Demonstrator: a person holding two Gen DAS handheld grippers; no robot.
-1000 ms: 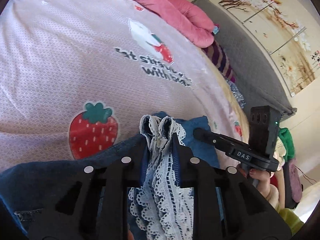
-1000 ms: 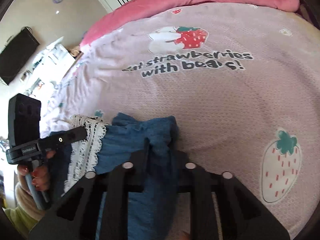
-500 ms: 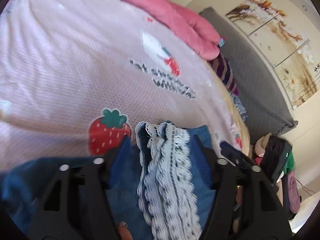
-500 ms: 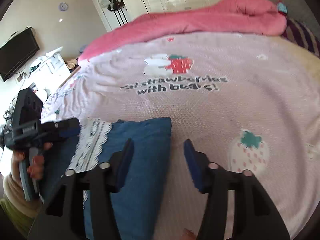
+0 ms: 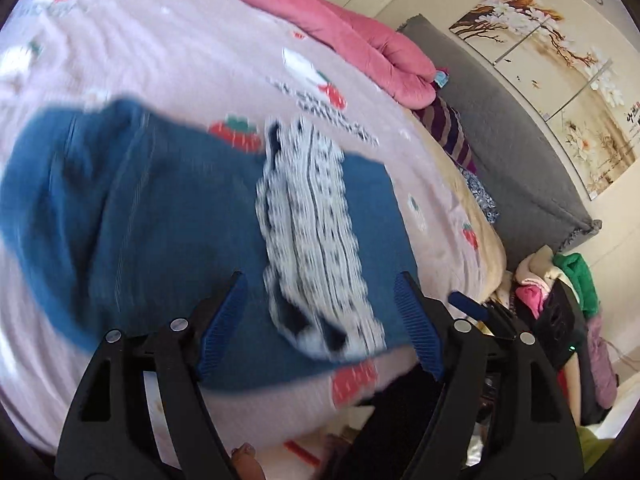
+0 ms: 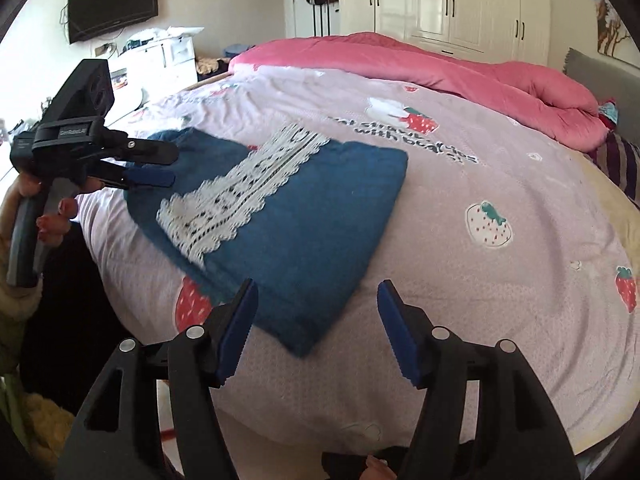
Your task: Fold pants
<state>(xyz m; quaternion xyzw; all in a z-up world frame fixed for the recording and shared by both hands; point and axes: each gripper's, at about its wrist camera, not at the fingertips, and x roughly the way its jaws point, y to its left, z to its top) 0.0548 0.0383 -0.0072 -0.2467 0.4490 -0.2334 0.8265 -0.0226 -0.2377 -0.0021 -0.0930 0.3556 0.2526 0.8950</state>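
Left gripper (image 5: 320, 300) and right gripper (image 6: 316, 308): jaws wide apart, holding nothing, clear of the folded pants (image 6: 304, 216) on the bed (image 6: 500, 184).

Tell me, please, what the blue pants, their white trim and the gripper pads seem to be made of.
Blue pants: probably soft denim or cotton, matte, lying limp and folded.
White trim: lace, with open holes and scalloped edges.
Pads on the right gripper: blue, ridged, likely rubber or plastic; the pictures leave it open. Left gripper pads look the same.
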